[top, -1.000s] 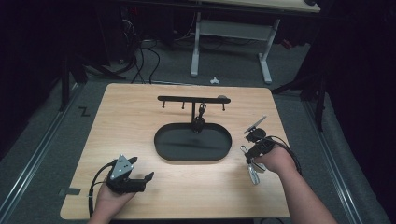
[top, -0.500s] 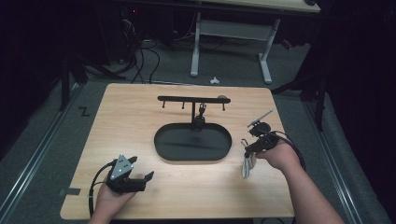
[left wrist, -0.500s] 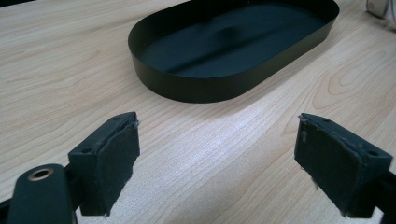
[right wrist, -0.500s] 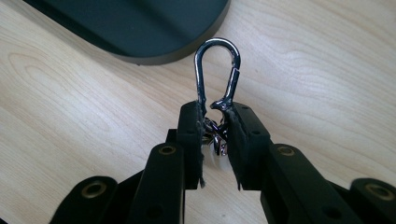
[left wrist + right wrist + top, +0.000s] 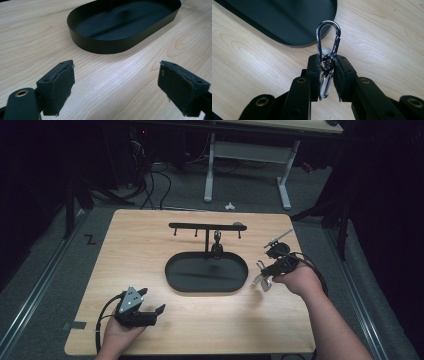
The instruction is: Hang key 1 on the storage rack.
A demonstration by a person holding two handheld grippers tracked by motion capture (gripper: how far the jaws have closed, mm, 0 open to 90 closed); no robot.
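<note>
Carabiner (image 5: 328,37), a silver snap hook with a key ring, sits pinched between the pressed-together jaws of the right gripper (image 5: 327,72), just off the right end of the oval black tray (image 5: 206,286), above bare wood. A hook rack (image 5: 207,226) stands at the tray's far edge with something small hanging from it. The left gripper (image 5: 116,82) rests near the table's (image 5: 150,245) front-left edge, jaws spread wide and empty, with open tabletop between it and the tray's near rim.

Wooden table (image 5: 150,250), grey floor (image 5: 45,265), white desk legs (image 5: 209,170), cables (image 5: 155,180)
</note>
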